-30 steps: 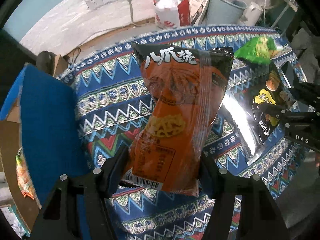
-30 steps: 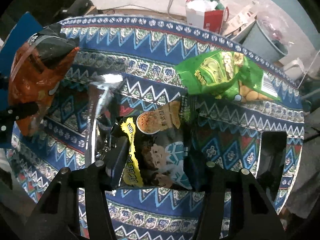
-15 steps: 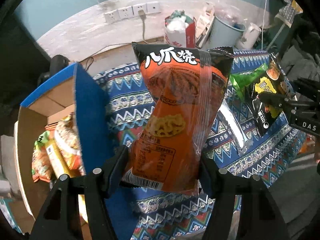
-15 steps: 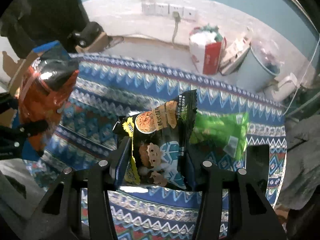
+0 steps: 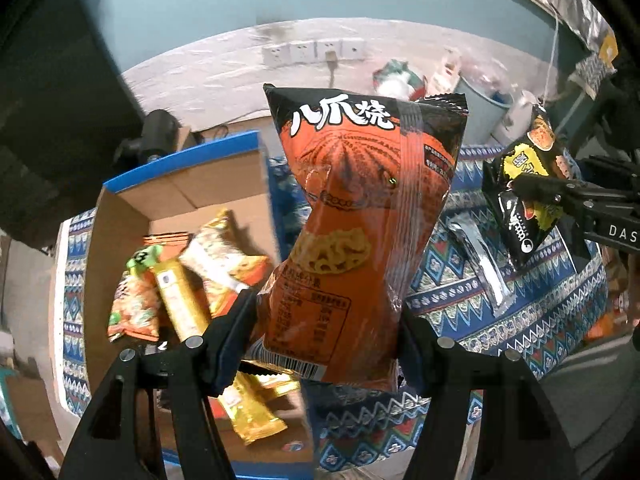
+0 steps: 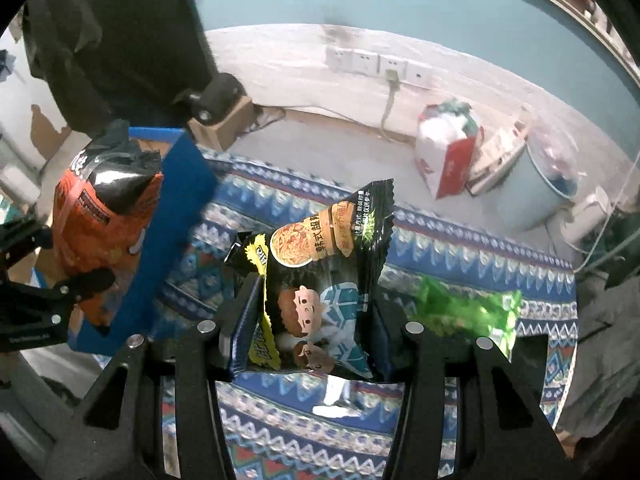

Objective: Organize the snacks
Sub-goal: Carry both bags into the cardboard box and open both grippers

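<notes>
My left gripper (image 5: 326,336) is shut on an orange snack bag (image 5: 360,232) with a black top, held upright in the air to the right of an open cardboard box (image 5: 120,240) with blue edges. The box holds several snack packets (image 5: 180,280). My right gripper (image 6: 316,328) is shut on a black snack bag (image 6: 324,280) with a cartoon boy, lifted above the patterned cloth. That gripper and bag also show at the right of the left wrist view (image 5: 528,200). The orange bag shows at the left of the right wrist view (image 6: 100,208).
A green snack bag (image 6: 468,312) and a silver packet (image 5: 480,264) lie on the patterned tablecloth (image 6: 460,248). Behind the table are wall sockets (image 6: 372,62), a red and white bag (image 6: 448,160) and a grey bin (image 6: 532,188) on the floor.
Both grippers have risen and swung left with their bags. The open box and its snacks have come into fuller view below the left gripper. The black bag has left the table.
</notes>
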The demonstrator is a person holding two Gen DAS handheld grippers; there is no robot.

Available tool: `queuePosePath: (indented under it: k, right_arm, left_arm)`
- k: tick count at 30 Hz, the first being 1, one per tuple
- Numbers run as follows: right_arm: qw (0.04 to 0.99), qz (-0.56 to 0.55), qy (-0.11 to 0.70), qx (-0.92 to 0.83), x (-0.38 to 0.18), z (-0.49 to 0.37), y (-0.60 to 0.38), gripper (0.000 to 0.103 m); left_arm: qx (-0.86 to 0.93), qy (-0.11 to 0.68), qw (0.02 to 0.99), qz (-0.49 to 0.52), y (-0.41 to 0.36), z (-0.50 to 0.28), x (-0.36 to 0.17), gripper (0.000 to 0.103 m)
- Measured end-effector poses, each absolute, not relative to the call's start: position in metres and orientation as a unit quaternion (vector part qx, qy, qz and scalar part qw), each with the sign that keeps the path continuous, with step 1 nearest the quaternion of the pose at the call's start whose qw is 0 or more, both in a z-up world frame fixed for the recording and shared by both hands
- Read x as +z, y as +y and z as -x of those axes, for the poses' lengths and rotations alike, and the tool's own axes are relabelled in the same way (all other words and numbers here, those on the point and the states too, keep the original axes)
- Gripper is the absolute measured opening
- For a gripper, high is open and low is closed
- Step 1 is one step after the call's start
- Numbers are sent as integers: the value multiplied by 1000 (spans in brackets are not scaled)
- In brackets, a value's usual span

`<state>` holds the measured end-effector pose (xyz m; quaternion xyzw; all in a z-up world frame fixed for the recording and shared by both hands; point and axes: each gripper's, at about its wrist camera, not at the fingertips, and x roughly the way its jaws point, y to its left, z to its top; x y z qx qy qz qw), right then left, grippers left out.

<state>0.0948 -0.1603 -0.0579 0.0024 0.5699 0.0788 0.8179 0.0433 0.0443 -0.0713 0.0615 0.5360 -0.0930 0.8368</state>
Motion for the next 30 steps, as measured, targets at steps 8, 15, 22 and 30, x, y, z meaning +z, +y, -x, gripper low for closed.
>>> queuePosePath:
  k: [8,15,22,30]
  right_arm:
    - [822,0,559,110,-48,-120,-112,49]
    - [820,7,557,132,-49,-135,-73,49]
    - [813,10,561,155,-53,-149,-34,49]
    - [806,22,564,180,-58,-159,9,49]
  left_arm:
    - [-58,525,848,-40,85,-39,-65,67]
    - [-23,525,851,-21,129,-35,-69,67]
    - [5,530,848,0,164,-32,-78,67]
    - [32,551,834,22,191,-29,-92,67]
